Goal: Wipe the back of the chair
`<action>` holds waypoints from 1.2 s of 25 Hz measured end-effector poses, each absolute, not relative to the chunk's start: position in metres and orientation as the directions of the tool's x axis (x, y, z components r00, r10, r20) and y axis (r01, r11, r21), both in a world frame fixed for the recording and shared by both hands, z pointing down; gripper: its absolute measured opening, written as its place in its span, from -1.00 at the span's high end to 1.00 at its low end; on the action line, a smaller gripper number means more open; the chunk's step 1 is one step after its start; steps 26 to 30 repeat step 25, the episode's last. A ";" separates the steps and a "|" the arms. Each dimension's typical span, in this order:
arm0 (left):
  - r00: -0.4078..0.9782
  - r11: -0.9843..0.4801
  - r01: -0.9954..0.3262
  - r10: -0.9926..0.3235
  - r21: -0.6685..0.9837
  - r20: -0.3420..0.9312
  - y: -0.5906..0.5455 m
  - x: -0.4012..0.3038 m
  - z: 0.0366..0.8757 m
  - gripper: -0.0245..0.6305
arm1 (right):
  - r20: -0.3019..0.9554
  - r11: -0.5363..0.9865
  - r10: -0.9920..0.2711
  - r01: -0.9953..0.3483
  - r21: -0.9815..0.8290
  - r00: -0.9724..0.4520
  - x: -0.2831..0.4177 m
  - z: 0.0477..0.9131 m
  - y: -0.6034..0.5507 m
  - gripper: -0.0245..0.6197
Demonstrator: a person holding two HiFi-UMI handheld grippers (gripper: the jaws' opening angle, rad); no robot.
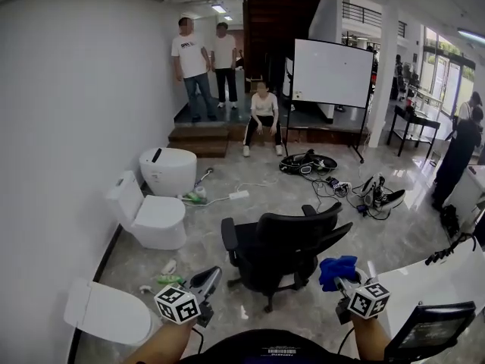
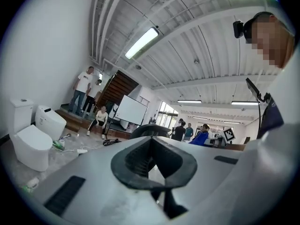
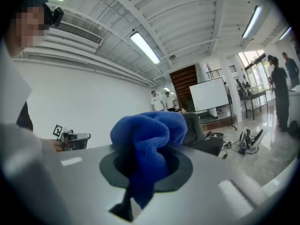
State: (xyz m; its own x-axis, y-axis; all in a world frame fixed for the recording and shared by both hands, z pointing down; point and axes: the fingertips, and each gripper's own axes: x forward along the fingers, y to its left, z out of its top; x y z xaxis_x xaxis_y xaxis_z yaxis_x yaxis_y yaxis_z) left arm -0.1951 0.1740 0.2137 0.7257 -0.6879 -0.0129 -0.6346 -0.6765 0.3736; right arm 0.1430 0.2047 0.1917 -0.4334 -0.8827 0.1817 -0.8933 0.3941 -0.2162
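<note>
- Standing on the grey floor (image 1: 394, 233) at lower centre of the head view, the black office chair (image 1: 280, 252) has its backrest turned toward the bottom edge of the frame and is apart from both grippers.
- Just right of the chair, the right gripper (image 1: 339, 280) has its fingers pinching a bunched blue cloth (image 1: 337, 268). In the right gripper view the cloth fills the gap between them.
- Lower left of the chair, the left gripper (image 1: 211, 277) is empty, with its fingers pressed together.
- White toilets (image 1: 148, 218) line the curved wall (image 1: 68, 127) at left.
- Cables (image 1: 307, 163) lie on the floor beyond the chair, below a whiteboard (image 1: 332, 73) and people (image 1: 263, 112) by the steps at upper centre.
</note>
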 end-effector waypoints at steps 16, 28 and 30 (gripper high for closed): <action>0.709 -0.660 -0.654 -0.706 0.369 -0.007 0.175 -0.204 0.216 0.91 | 0.190 0.426 -0.870 -0.888 -0.174 -0.454 0.127 0.198 0.190 0.75; 0.712 -0.659 -0.650 -0.702 0.377 0.002 0.176 -0.203 0.219 0.91 | 0.191 0.430 -0.867 -0.885 -0.177 -0.460 0.126 0.200 0.192 0.75; 0.712 -0.659 -0.650 -0.702 0.377 0.002 0.176 -0.203 0.219 0.91 | 0.191 0.430 -0.867 -0.885 -0.177 -0.460 0.126 0.200 0.192 0.75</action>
